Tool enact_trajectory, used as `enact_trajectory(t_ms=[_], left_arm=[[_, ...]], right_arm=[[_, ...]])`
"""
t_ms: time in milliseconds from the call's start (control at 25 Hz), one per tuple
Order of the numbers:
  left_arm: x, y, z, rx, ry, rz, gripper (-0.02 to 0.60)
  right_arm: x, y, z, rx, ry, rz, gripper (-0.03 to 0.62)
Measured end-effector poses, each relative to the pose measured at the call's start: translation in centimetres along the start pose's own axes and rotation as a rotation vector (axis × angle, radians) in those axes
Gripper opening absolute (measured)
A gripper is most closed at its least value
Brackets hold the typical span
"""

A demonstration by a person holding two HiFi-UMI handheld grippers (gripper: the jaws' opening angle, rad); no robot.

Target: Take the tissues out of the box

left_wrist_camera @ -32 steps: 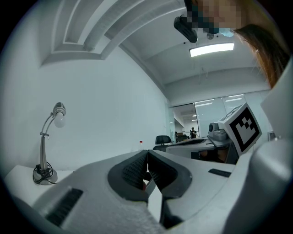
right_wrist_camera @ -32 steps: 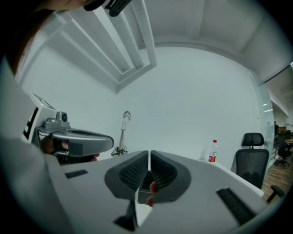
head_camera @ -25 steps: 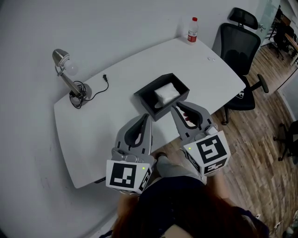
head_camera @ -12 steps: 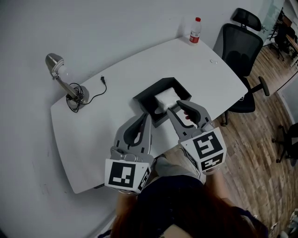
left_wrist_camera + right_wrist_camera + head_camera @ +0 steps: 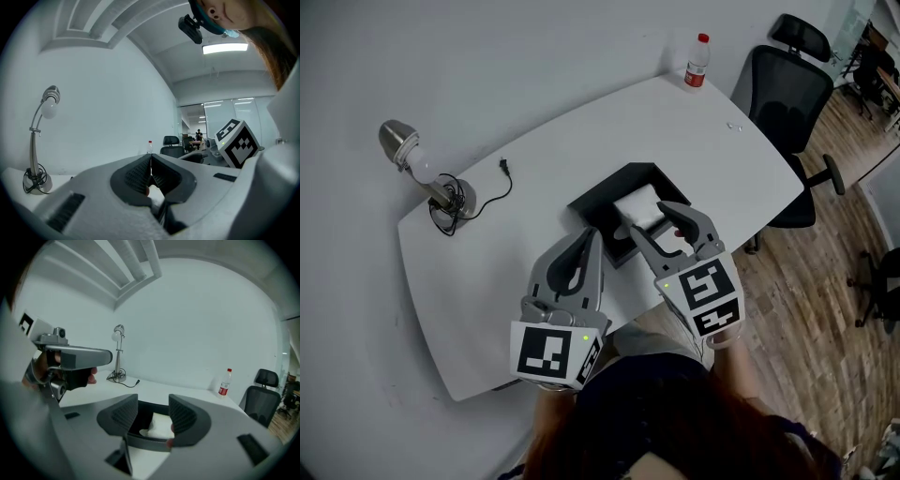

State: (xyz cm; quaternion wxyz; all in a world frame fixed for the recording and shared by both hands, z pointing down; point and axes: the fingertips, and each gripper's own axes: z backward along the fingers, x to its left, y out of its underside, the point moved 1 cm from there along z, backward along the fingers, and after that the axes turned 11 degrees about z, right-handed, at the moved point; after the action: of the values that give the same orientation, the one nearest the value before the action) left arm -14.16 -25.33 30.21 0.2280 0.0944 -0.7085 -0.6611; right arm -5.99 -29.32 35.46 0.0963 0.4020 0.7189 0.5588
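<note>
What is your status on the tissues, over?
Left gripper jaws shut, empty. Right gripper jaws just been opening, nothing between them, aimed at box. Tissues inside box. Nothing in way.

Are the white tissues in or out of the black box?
In: the white tissue stack lies inside the open black rectangular box.

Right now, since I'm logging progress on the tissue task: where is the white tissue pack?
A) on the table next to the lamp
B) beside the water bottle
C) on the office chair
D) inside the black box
D: the white tissue pack lies inside the black box, below its rim and not yet lifted out.
</note>
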Motion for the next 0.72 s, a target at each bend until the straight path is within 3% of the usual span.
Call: enact_trajectory(t_ms=[720], left_arm=[[3.1, 1.5, -3.7, 0.046, 0.008, 0.048, 0.025]], right_arm=[[-0.1, 5.3, -6.1, 0.254, -0.103, 0.031, 0.279]])
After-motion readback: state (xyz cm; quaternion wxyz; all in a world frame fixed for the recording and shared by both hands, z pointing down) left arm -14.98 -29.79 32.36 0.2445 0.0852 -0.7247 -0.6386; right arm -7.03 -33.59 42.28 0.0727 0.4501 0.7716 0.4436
